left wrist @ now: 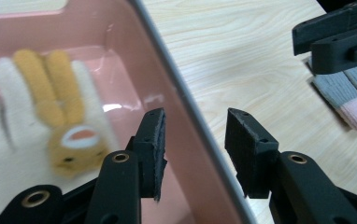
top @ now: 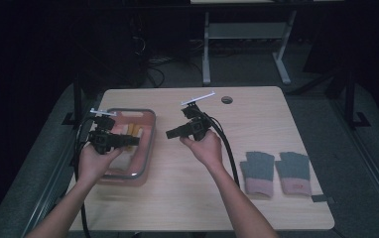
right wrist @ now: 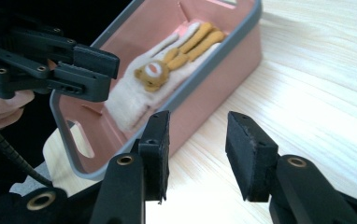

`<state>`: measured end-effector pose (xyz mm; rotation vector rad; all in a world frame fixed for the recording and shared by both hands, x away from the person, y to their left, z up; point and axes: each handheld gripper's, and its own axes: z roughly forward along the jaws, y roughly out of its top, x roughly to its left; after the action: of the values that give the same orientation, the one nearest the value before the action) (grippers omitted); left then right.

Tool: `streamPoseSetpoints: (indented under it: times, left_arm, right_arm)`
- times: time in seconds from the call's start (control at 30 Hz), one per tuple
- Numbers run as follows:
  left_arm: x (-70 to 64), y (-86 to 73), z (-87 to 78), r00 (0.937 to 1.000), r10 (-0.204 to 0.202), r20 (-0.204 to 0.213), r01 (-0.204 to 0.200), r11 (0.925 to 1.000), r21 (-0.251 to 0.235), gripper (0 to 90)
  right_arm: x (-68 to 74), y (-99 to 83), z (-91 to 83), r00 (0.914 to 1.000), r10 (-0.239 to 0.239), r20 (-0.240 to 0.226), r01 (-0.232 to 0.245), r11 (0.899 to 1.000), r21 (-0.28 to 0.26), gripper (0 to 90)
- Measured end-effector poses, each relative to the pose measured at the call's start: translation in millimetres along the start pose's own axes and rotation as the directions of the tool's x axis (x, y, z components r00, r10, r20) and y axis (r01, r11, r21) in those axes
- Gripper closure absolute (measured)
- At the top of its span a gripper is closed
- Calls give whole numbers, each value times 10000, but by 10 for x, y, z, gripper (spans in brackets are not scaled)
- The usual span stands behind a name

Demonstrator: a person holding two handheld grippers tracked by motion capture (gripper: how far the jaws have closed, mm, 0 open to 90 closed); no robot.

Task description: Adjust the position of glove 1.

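Left tool (left wrist: 195,156) nearest the lens in the left gripper view: two black jaws spread, nothing between the pads, straddling the grey rim of the pink bin (left wrist: 176,88). One jaw sits over the bin's inside, the other over the counter (left wrist: 242,51). Whether either touches the rim, cannot tell.

Inside the bin lies a cream-white glove (left wrist: 8,135) with two mustard-yellow fingers and a small yellow animal face patch, flat on the bin floor, blurred in this view. In the right gripper view the same glove (right wrist: 139,93) lies lengthwise along the bin (right wrist: 223,60), fingers pointing toward the far end.

Right tool (right wrist: 197,156) also spread and empty, hanging over bare light wood counter (right wrist: 317,93) just beside the bin's long wall. The left tool (right wrist: 90,70) shows at upper left there, held by a hand (right wrist: 1,109), above the bin's near end.

High view: bin (top: 150,144) at the counter's left side, left tool (top: 130,141) over it, left hand (top: 94,159) behind. Right tool (top: 170,133) near counter centre, pointing left toward the bin, right hand (top: 205,148) gripping it, black cable trailing back. Pair of grey fingerless gloves (top: 276,171) with pink cuffs lies side by side on the counter's right part, well apart from both tools. Round grommet hole (top: 226,100) near the far edge of the counter (top: 177,198).
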<state>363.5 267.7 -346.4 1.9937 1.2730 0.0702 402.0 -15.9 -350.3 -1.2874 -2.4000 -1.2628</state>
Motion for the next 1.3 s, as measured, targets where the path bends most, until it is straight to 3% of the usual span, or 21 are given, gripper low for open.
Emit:
streamPoseSetpoints:
  times: [0.6, 0.77, 0.9, 1.3]
  left_arm:
    - [-382, 121, 236, 9922, 520, 1133, -531, 9986, 67, 533]
    - [-483, 132, 309, 9891, 753, 1267, -773, 9969, 112, 514]
    - [-571, 133, 351, 9874, 887, 1311, -877, 9961, -130, 507]
    - [-809, 121, 537, 9760, 1290, 1753, -1259, 9916, -285, 437]
  right_arm:
    - [-375, -277, -426, 9980, 420, 466, -408, 9988, -268, 569]
    - [-445, -382, -538, 9969, 528, 579, -510, 9982, -330, 568]
    - [-521, -457, -630, 9954, 645, 707, -619, 9974, -380, 557]
    - [-724, -719, -895, 9901, 1117, 850, -1055, 9917, -741, 523]
